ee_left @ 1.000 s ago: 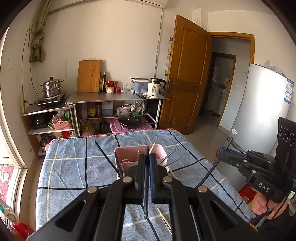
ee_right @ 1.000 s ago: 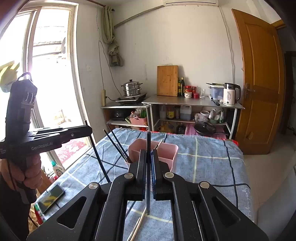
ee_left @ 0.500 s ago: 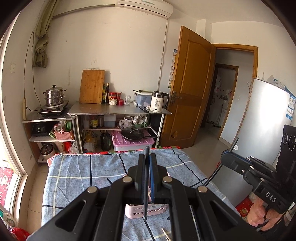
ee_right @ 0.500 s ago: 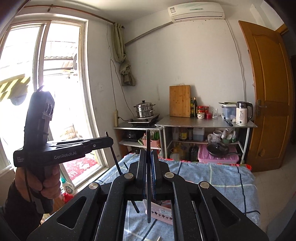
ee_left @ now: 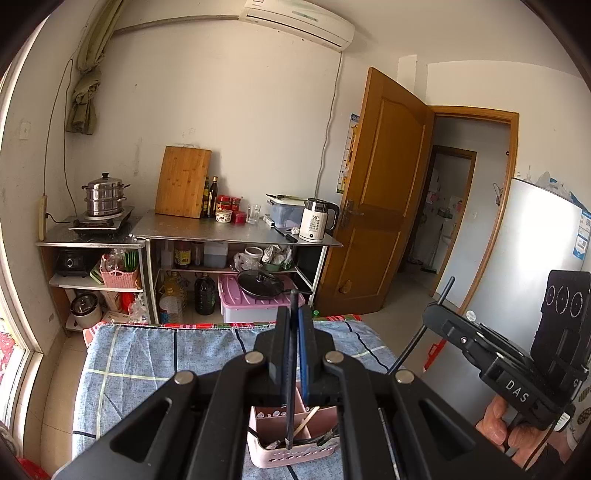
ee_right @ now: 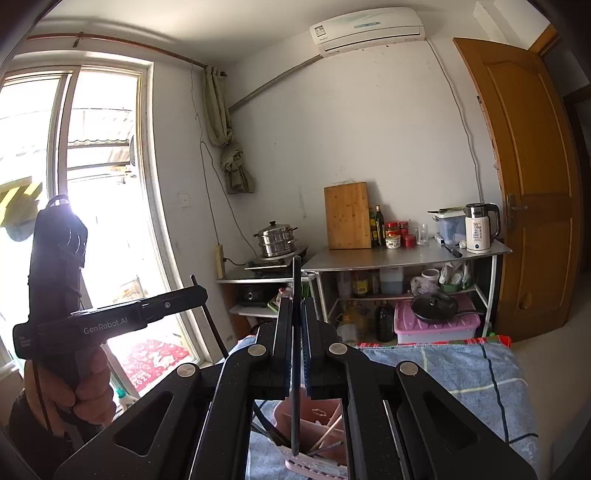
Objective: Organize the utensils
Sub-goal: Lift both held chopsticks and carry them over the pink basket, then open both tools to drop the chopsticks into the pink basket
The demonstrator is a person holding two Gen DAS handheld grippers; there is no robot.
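the pink utensil basket (ee_left: 291, 448) sits low in both wrist views, largely masked by the gripper linkages; its contents are hard to count, possibly one pale chopstick (ee_left: 304, 422) plus several dark sticks. the basket stands on the blue checked cloth (ee_left: 147, 354), directly below both grippers.

left gripper (ee_left: 293, 332): jaws closed onto one black chopstick (ee_left: 291, 369), held upright, lower tip over the basket. right gripper (ee_right: 295, 317): jaws likewise clamped on a second black chopstick (ee_right: 294, 350), upright, tip above the basket. in each view the other gripper also appears at the side, held by a hand (ee_right: 74, 387), its chopstick partly cut off.

compared with a second ago, both grippers have risen: the basket has dropped from mid-frame to the bottom edge, and the air conditioner (ee_left: 295, 18) now shows.

count: two grippers, two gripped chopsticks, one basket.
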